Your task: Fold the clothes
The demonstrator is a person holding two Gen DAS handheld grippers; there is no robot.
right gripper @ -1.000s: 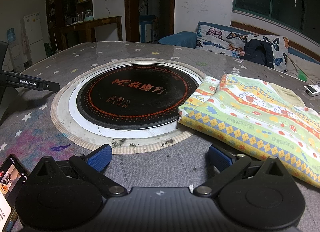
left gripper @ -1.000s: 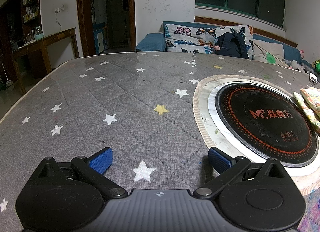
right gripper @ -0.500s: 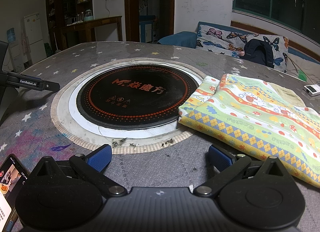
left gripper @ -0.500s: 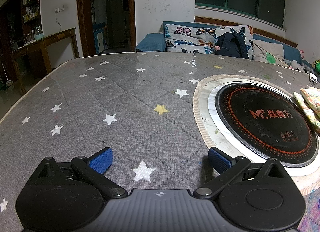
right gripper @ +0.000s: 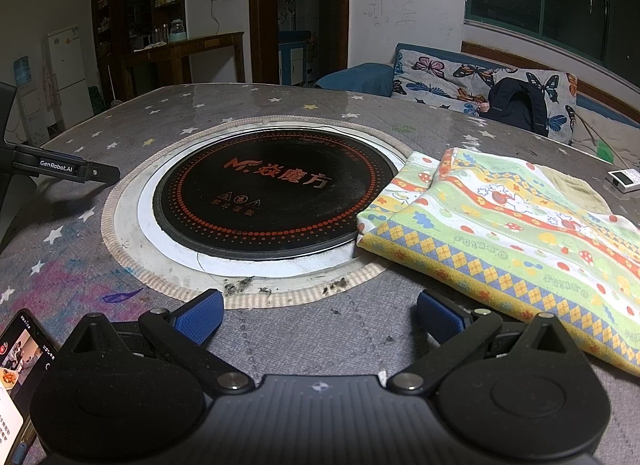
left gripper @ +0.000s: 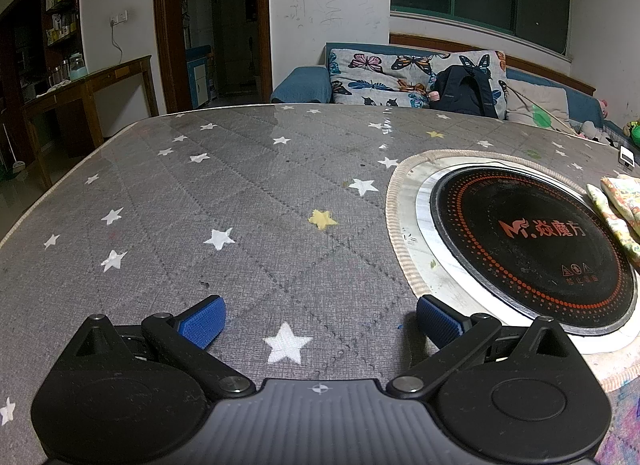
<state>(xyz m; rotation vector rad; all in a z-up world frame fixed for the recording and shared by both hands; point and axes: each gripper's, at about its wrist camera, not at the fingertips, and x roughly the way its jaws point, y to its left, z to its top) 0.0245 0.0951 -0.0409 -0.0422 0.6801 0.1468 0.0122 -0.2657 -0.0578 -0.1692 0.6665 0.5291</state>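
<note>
A folded, colourful patterned cloth (right gripper: 516, 233) lies on the grey star-print table to the right of the round black cooktop (right gripper: 272, 189); its edge also shows at the far right of the left wrist view (left gripper: 618, 205). My right gripper (right gripper: 320, 319) is open and empty, low over the table just in front of the cloth and the cooktop. My left gripper (left gripper: 320, 323) is open and empty over bare table, left of the cooktop (left gripper: 528, 241). The left gripper's side shows at the left edge of the right wrist view (right gripper: 60, 169).
A phone (right gripper: 20, 365) with a lit screen lies at the table's near left. A small white device (right gripper: 624, 179) lies at the far right. A sofa with a black backpack (left gripper: 464, 93) stands beyond the table's far edge.
</note>
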